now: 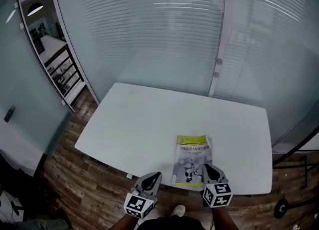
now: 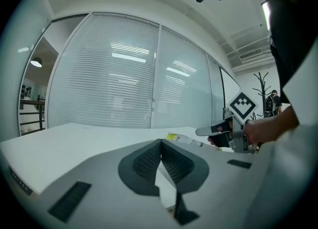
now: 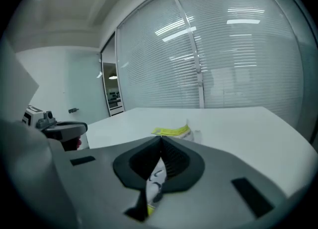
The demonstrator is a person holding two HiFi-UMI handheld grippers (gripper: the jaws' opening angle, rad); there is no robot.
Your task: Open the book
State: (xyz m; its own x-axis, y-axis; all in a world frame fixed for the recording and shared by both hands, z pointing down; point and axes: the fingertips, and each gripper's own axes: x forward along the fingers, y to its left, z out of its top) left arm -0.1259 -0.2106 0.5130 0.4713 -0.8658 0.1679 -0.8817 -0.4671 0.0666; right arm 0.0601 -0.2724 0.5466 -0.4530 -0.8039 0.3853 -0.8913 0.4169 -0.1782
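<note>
Closed yellow-and-grey paperback book lies lengthwise ahead. Right claw is nearest, clenched empty; left claw likewise clenched.

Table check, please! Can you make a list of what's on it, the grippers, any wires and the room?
Surface: white table with the book on it.
Job's things: book, closed, cover up, flat near the front edge.
Clutter: nothing seen.
Grippers: left gripper shut, empty, at the table's edge left of the book; right gripper shut, empty, tip over the book's near right corner.
Cables: nothing seen.
Surroundings: glass walls with blinds, wooden floor.
</note>
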